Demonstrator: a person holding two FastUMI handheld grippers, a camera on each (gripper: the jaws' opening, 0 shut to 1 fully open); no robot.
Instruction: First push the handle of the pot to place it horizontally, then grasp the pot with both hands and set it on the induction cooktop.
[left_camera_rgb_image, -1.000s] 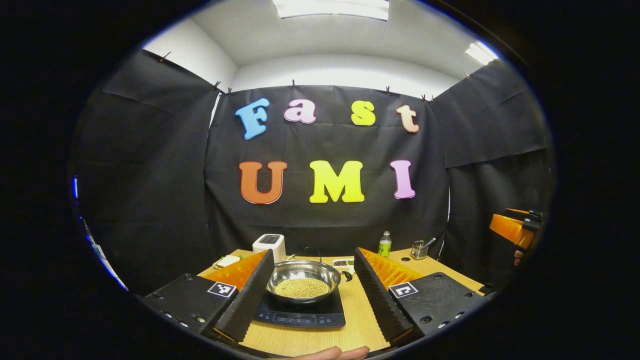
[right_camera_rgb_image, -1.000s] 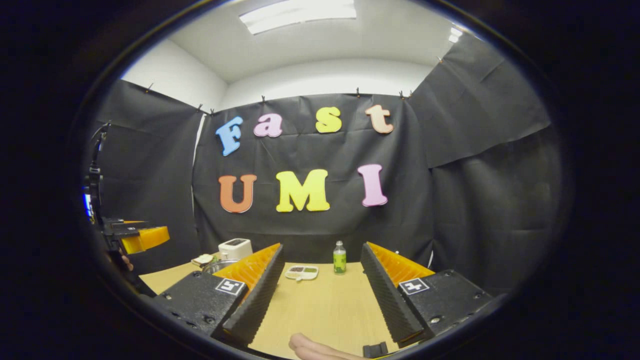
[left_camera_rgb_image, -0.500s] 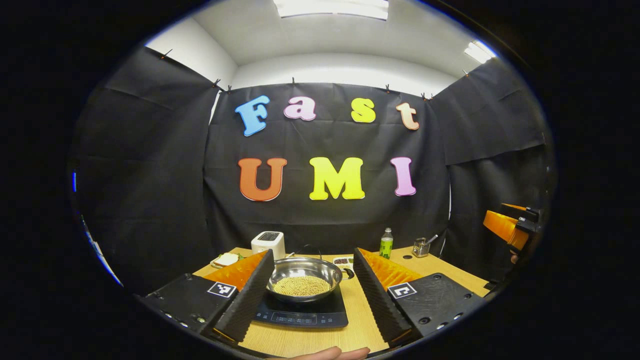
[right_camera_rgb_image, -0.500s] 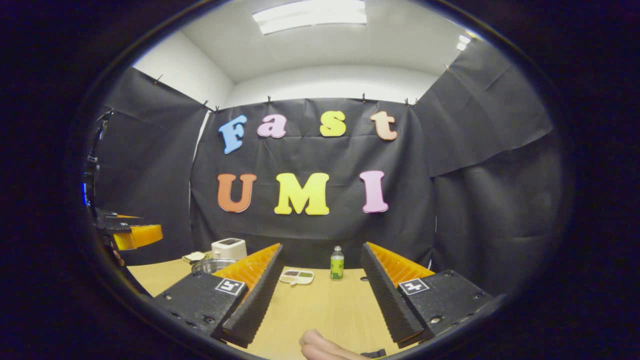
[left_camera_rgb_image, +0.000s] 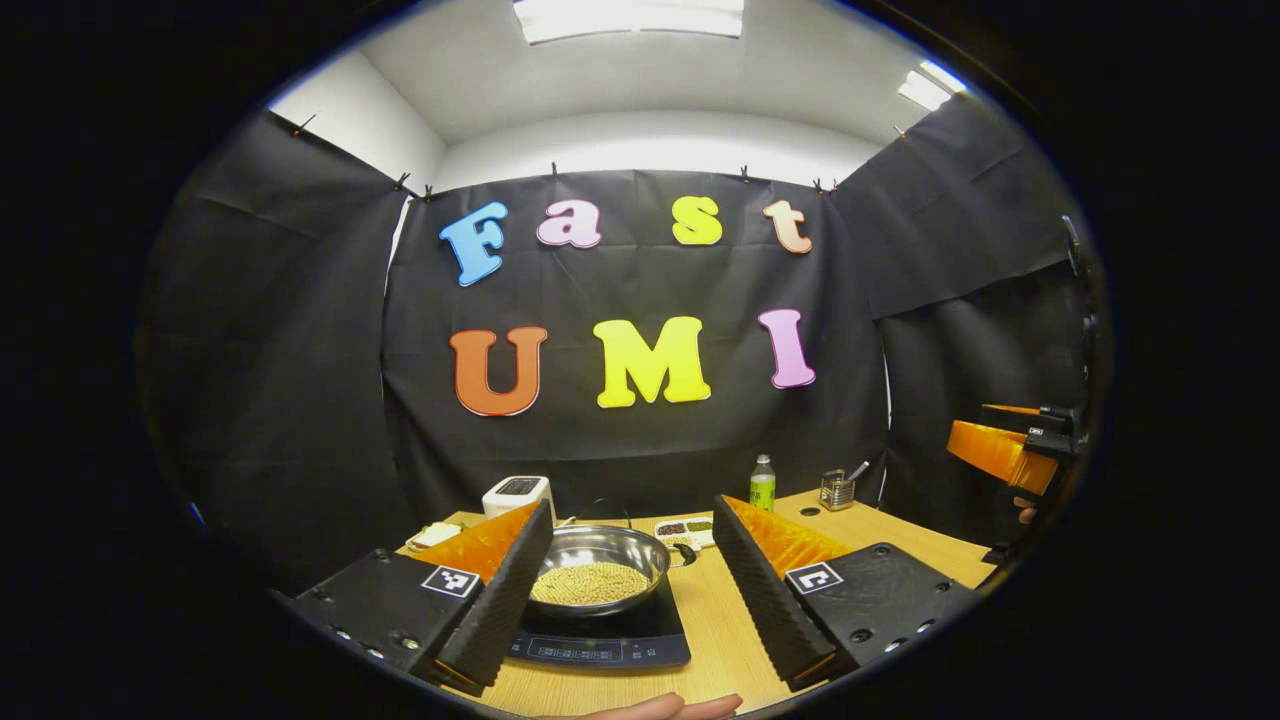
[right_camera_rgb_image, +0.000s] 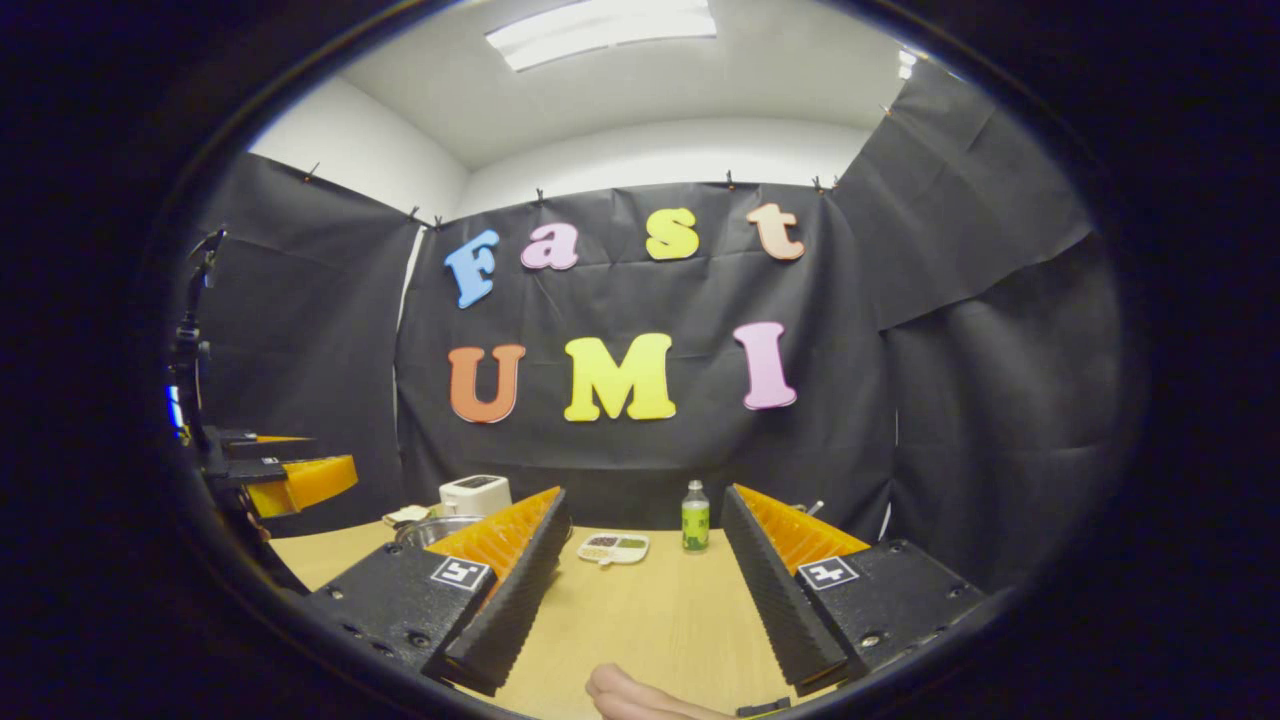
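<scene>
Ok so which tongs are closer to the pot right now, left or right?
Left. The left tongs are open with the pot framed between their fingers, not touching it. The right tongs sit farther off, the pot at their left.

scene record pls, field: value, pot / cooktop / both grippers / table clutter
pot: steel pot holding yellow beans, sitting on the cooktop
cooktop: black induction cooktop on the wooden table
left gripper: left gripper open, nothing held, pot seen between its fingers
right gripper: right gripper open, nothing held
clutter: toaster, green bottle, divided dish, utensil holder
</scene>
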